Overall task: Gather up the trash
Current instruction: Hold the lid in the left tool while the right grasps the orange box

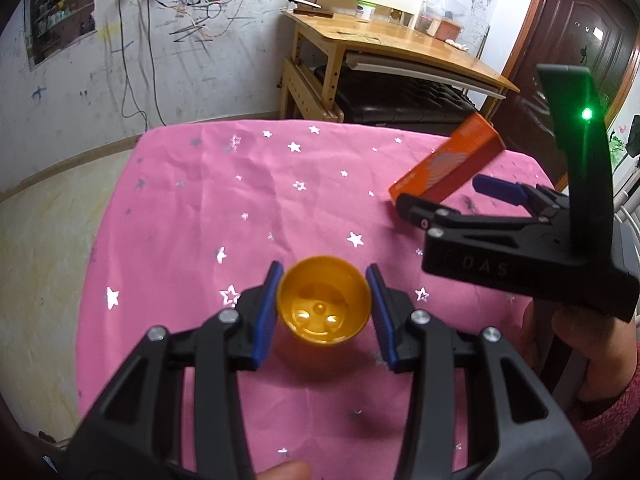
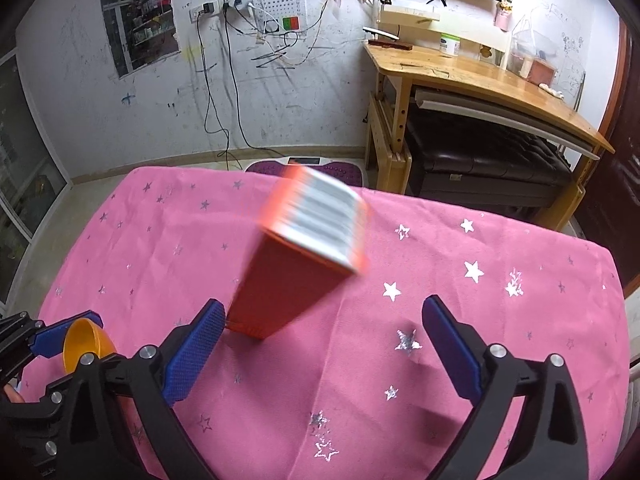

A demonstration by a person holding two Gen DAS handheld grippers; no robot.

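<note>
A yellow plastic cup (image 1: 324, 306) sits between the blue pads of my left gripper (image 1: 325, 312), which is shut on it above the pink star-print cloth (image 1: 200, 208). The cup also shows at the left edge of the right wrist view (image 2: 86, 344). An orange box (image 2: 300, 256) is tilted and motion-blurred just ahead of my right gripper (image 2: 324, 344), whose jaws stand wide open; the box's lower end is next to the left pad (image 2: 192, 354). In the left wrist view the box (image 1: 448, 160) leans at the right gripper's tips (image 1: 452, 196).
A wooden desk (image 2: 480, 76) with a dark bench under it stands behind the table on the right. A purple mat (image 2: 304, 168) lies on the floor past the far table edge. Cables hang on the white wall.
</note>
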